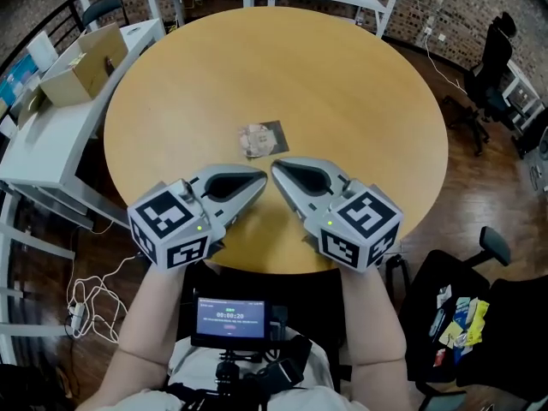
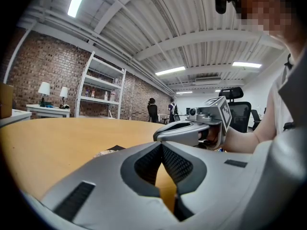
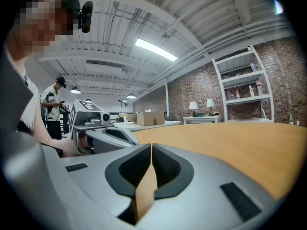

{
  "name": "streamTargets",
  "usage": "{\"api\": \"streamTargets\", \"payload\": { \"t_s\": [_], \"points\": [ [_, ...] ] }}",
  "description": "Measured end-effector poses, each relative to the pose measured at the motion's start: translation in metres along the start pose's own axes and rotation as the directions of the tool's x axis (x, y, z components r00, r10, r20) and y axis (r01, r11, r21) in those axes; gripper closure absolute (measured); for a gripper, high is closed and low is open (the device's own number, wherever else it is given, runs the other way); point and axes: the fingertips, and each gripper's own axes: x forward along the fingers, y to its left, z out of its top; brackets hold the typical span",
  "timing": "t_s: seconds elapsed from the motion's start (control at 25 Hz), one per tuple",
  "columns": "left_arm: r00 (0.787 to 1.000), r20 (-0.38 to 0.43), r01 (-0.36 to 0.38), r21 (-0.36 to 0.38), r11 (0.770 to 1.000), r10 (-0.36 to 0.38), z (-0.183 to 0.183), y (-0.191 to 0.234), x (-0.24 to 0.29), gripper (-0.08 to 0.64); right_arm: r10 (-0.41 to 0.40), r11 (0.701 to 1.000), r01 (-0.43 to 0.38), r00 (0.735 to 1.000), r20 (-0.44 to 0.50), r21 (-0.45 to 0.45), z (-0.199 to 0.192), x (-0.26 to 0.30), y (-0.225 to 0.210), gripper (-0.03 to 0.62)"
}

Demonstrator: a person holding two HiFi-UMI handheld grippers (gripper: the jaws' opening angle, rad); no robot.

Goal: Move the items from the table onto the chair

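- The only packet (image 1: pixel 263 138) I see on the table (image 1: pixel 360 101) lies flat near the centre, untouched, at twelve o'clock from both grippers.
- My left gripper (image 1: pixel 262 176) and right gripper (image 1: pixel 276 169) both have their jaws together on nothing, their tips close to each other just short of the packet.
- The chair (image 1: pixel 424 285), at four o'clock off the table, carries several small items (image 1: pixel 460 318). I judge one transfer remains.

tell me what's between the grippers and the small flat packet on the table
Only bare round wooden table lies between the small flat packet and the left gripper and right gripper, per the head view.
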Motion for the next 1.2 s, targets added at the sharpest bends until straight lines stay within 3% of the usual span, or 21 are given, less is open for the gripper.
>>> {"api": "streamTargets", "payload": {
  "t_s": [0.2, 0.32, 0.4, 0.52, 0.64, 0.68, 0.92, 1.2],
  "points": [
    [1.0, 0.001, 0.006, 0.006, 1.0, -0.006, 0.001, -0.002, 0.002, 0.552, 0.021, 1.0, -0.021, 1.0, 0.01, 0.0, 0.003, -0.002, 0.004, 0.572],
    [0.999, -0.003, 0.037, 0.015, 0.999, -0.037, 0.0, -0.005, 0.0, 0.552, -0.009, 1.0, 0.009, 0.999, 0.031, -0.003, 0.006, -0.005, -0.003, 0.569],
    [0.999, -0.003, 0.039, 0.018, 0.999, -0.039, -0.001, -0.001, -0.006, 0.552, -0.05, 0.999, 0.051, 0.998, 0.03, -0.019, 0.009, -0.004, -0.013, 0.509],
    [1.0, 0.003, 0.027, 0.017, 0.999, -0.027, -0.001, 0.006, -0.016, 0.552, -0.076, 0.994, 0.073, 0.997, -0.029, -0.083, 0.012, 0.007, -0.024, 0.451],
    [0.999, 0.003, 0.032, 0.022, 0.999, -0.032, -0.001, 0.006, -0.019, 0.552, -0.026, 0.99, 0.006, 0.989, -0.142, -0.141, 0.01, 0.027, -0.029, 0.41],
    [0.999, 0.003, 0.036, 0.024, 0.999, -0.037, -0.002, 0.006, -0.02, 0.552, 0.0, 0.989, -0.028, 0.982, -0.188, -0.148, 0.007, 0.034, -0.028, 0.385],
    [0.999, 0.004, 0.046, 0.031, 0.998, -0.046, -0.004, 0.007, -0.025, 0.552, 0.118, 0.97, -0.19, 0.913, -0.391, -0.15, -0.023, 0.071, -0.016, 0.385],
    [0.999, 0.012, 0.03, 0.038, 0.999, -0.031, -0.004, 0.011, -0.032, 0.552, 0.137, 0.959, -0.242, 0.85, -0.509, -0.146, -0.046, 0.083, -0.01, 0.385]
  ]
}}
